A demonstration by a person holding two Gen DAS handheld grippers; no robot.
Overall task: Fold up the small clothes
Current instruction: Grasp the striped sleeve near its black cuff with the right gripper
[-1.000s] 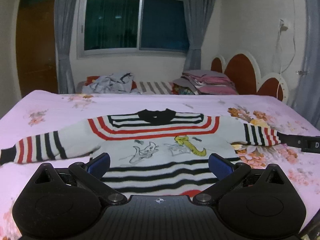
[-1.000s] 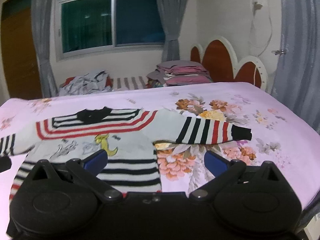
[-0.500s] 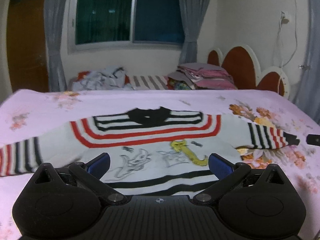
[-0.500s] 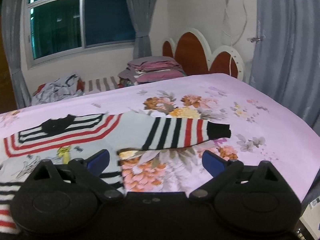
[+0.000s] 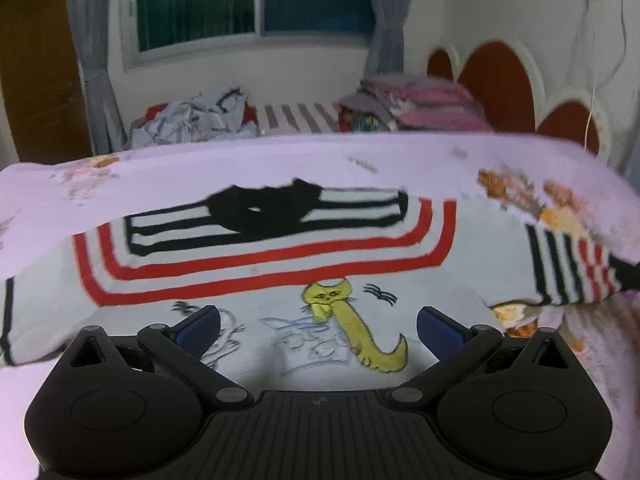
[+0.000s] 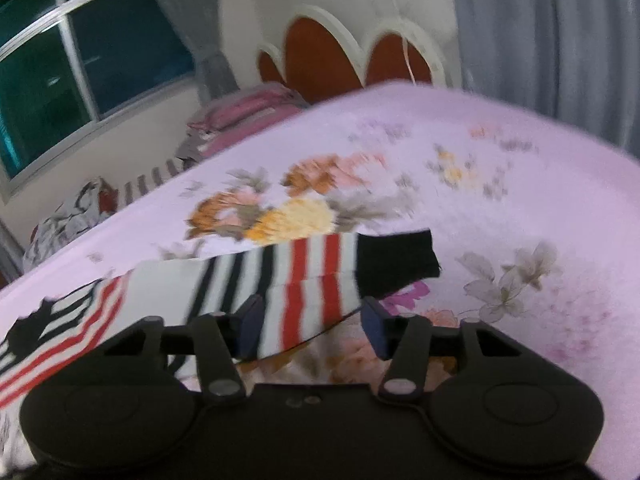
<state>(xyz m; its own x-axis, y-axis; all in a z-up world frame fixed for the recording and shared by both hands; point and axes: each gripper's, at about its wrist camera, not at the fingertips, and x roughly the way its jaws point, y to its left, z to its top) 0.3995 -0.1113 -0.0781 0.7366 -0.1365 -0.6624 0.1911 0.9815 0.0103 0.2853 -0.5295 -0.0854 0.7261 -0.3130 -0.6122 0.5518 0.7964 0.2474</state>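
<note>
A white sweater (image 5: 256,280) with red and black stripes, a black collar and a yellow cat print lies flat on the pink floral bedsheet (image 5: 240,160). My left gripper (image 5: 318,330) hovers over the chest print, open, with nothing between its blue pads. The sweater's right sleeve (image 6: 304,276), striped and ending in a black cuff (image 6: 396,264), lies across the flower print. My right gripper (image 6: 312,326) is tilted and low over that sleeve. Its jaws are closing with the striped part of the sleeve between them, and a gap still shows at the right pad (image 6: 374,328).
At the far side of the bed lie a crumpled heap of clothes (image 5: 192,120) and a stack of folded pink items (image 5: 416,104). A scalloped red headboard (image 5: 500,84) stands at the right. A grey curtain (image 6: 540,40) hangs past the bed's right edge.
Both grippers have moved forward and lower toward the sweater. The right one swung right to the sleeve, rolled, and its jaws narrowed around it. The left one stays wide.
</note>
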